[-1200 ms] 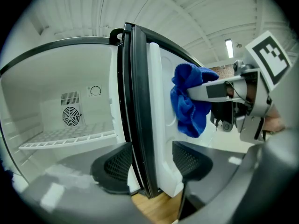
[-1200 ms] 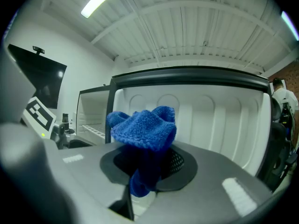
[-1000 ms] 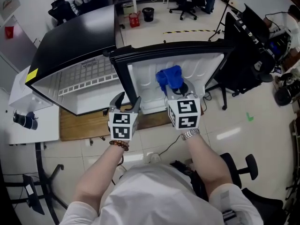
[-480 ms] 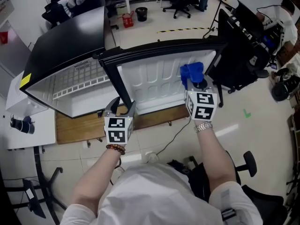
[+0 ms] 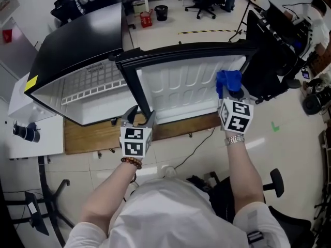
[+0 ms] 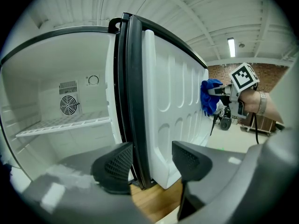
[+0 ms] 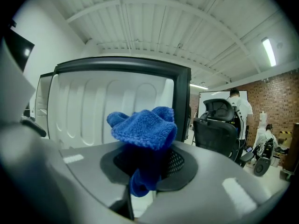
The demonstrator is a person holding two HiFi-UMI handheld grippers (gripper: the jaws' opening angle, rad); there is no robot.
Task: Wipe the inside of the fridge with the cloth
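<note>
1. The blue cloth [image 5: 228,81] stuck out ahead of the right hand-held gripper [image 5: 231,94]. Its long axis ran up and down between the jaws in the right gripper view.
2. It sat at the white inner face of the open door [image 5: 181,87], near the door's free edge, and appeared to touch it.
3. The black fridge [image 5: 72,50] held a white wire shelf [image 6: 60,125] and a round fan grille [image 6: 68,105] on its back wall.
4. The cloth [image 7: 142,127] was a bunched knit, flaring above the jaws with a tail hanging below.
5. The right hand-held gripper [image 7: 142,164] was clamped on the cloth. The left hand-held gripper [image 6: 152,164] had its jaws apart, with the door's lower edge standing between them.
</note>
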